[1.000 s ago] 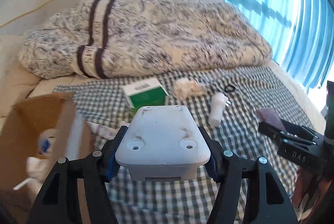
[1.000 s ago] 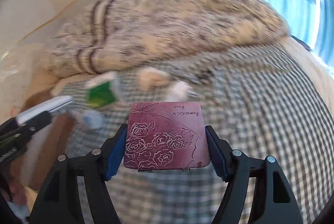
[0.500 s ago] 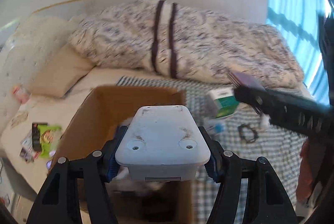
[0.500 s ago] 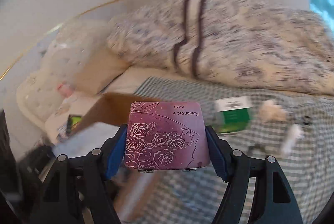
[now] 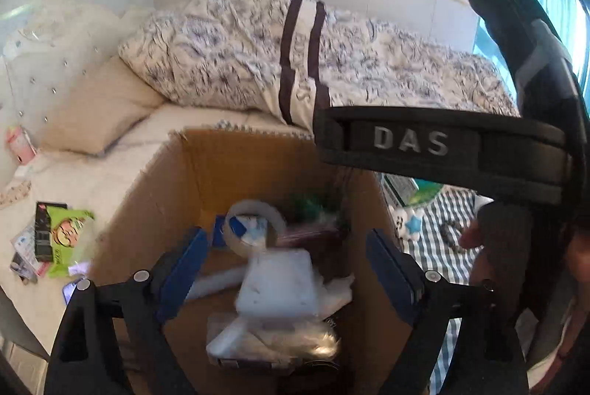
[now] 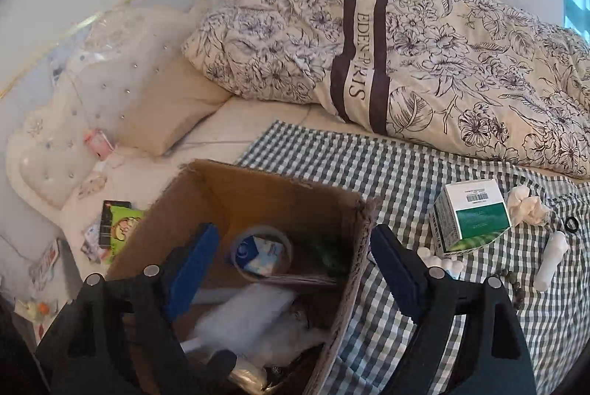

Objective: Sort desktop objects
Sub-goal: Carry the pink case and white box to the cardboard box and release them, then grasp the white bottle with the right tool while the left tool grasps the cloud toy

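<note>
Both grippers spread wide and empty above the open cardboard box.

Left gripper: fingers wide apart, nothing between them, directly over the box interior. Right gripper: fingers likewise wide, empty, straddling the box's right wall. Inside the box, near to far: a blurred white case on clear plastic packaging, then a tape roll with a thin maroon edge just beside it. To the right, on the checkered cloth: a green-and-white carton, a white tube, a crumpled tissue. Farthest: a floral duvet.
</note>
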The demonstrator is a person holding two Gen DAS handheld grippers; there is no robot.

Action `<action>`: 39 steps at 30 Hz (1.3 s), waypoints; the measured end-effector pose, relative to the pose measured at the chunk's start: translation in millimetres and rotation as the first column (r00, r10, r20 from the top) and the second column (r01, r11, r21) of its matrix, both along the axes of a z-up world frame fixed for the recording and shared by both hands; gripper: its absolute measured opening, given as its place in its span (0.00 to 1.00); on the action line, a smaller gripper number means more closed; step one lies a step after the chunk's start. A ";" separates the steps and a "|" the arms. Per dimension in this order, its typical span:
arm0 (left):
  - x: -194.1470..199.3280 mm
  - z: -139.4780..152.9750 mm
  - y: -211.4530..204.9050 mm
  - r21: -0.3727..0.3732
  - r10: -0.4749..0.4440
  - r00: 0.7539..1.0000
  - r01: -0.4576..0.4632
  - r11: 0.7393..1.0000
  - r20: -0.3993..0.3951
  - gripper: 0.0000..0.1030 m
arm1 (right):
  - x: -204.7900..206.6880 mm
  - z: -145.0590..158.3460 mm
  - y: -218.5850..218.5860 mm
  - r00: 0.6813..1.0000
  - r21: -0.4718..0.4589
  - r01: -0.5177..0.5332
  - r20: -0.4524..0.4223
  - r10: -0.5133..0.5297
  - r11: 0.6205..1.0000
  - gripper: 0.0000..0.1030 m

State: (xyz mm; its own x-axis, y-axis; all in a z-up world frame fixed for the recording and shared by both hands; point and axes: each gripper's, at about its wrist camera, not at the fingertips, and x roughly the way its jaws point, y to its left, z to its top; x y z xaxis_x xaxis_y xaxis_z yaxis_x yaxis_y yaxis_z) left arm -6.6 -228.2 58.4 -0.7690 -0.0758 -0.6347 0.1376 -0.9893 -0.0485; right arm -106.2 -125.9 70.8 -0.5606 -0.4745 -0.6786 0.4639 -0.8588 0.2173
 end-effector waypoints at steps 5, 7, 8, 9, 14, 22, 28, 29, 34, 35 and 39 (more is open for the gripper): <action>4.8 8.9 15.1 -0.002 -0.005 1.000 0.005 1.000 0.001 0.88 | 11.6 15.5 28.0 1.000 -0.029 0.011 -0.012 -0.011 1.000 0.83; 8.3 14.0 25.1 -0.008 -0.010 1.000 0.010 1.000 -0.002 0.88 | 18.6 23.1 42.9 0.999 -0.016 0.021 -0.030 -0.022 1.000 0.83; 10.9 17.9 32.3 -0.012 -0.013 1.000 0.013 1.000 -0.006 0.88 | 21.7 26.5 49.4 0.999 -0.008 0.030 -0.038 -0.031 1.000 0.83; 13.5 21.0 39.0 -0.016 -0.016 1.000 0.016 1.000 -0.008 0.88 | 25.2 30.4 58.8 0.998 0.000 0.040 -0.045 -0.040 0.999 0.83; 24.7 31.6 76.4 -0.057 -0.027 1.000 0.027 0.998 -0.005 0.89 | 40.2 44.9 117.2 0.995 0.000 0.081 -0.052 -0.081 0.997 0.83; 39.0 41.6 128.0 -0.082 0.038 0.998 -0.034 0.996 0.046 0.89 | 58.8 37.1 234.1 0.983 0.027 0.183 -0.014 -0.182 0.983 0.83; 45.2 53.2 172.2 -0.117 0.055 0.997 -0.049 0.992 0.047 0.93 | 58.9 22.4 313.6 0.969 0.037 0.246 0.006 -0.246 0.969 0.83; 44.2 52.1 179.9 -0.124 0.053 0.997 -0.046 0.991 0.048 0.93 | 57.9 20.1 321.2 0.967 0.031 0.252 0.013 -0.253 0.967 0.83; 22.2 34.0 208.6 -0.155 0.043 0.997 -0.032 0.987 0.071 0.93 | 48.2 -9.5 363.4 0.956 -0.011 0.288 0.069 -0.287 0.958 0.83; 15.6 27.8 213.1 -0.152 0.038 0.996 -0.025 0.988 0.080 0.93 | 44.6 -17.2 367.7 0.952 -0.010 0.295 0.081 -0.294 0.955 0.83; -10.2 2.0 225.6 -0.161 0.009 0.994 0.009 0.987 0.111 0.93 | 24.9 -43.2 370.1 0.941 -0.002 0.318 0.127 -0.315 0.948 0.83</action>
